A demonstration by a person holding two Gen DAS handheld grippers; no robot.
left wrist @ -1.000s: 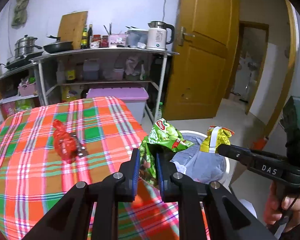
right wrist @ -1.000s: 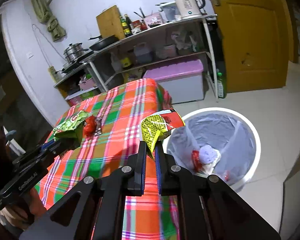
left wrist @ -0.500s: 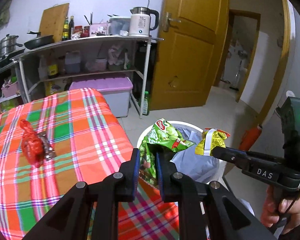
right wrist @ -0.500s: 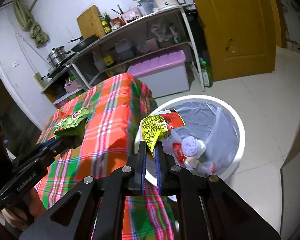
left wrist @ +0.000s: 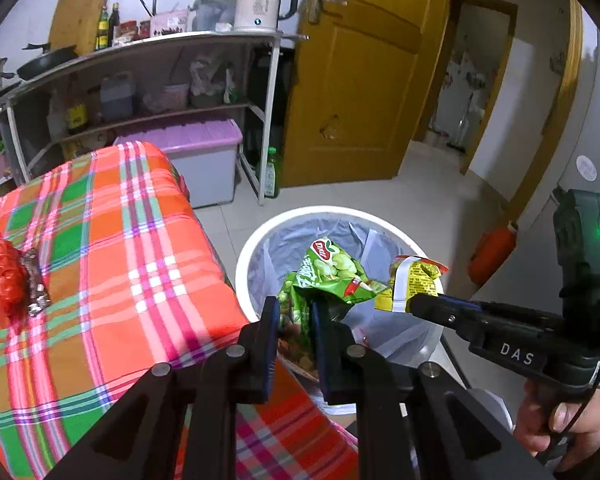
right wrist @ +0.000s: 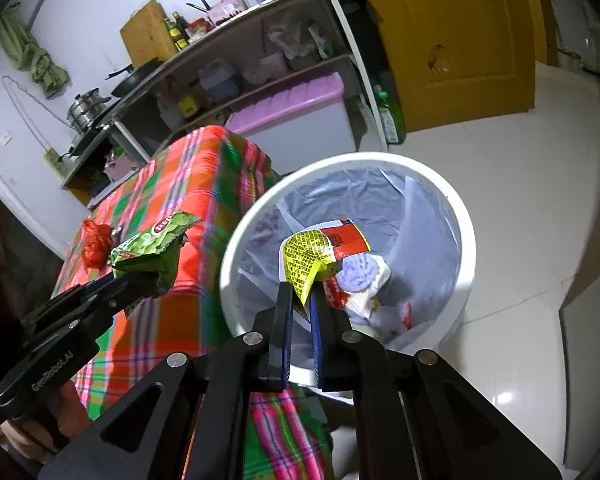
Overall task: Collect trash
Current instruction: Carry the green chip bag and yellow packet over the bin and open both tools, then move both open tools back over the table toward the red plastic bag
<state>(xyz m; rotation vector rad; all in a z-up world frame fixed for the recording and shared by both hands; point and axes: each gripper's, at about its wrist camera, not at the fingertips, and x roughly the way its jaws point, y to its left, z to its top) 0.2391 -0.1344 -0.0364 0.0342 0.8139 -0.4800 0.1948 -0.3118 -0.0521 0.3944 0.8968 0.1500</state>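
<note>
Wrappers number three: my left gripper pinches one green wrapper, my right gripper one yellow wrapper, both over the bin, and one red wrapper lies on the bench at far left.

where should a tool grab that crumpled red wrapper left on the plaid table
Grip the crumpled red plastic wrapper across its narrow middle, coming straight down from above. It lies long and flat on the plaid tablecloth, bunched enough to pinch. A silvery foil wrapper touches its right edge, so close on the red one alone.
</note>
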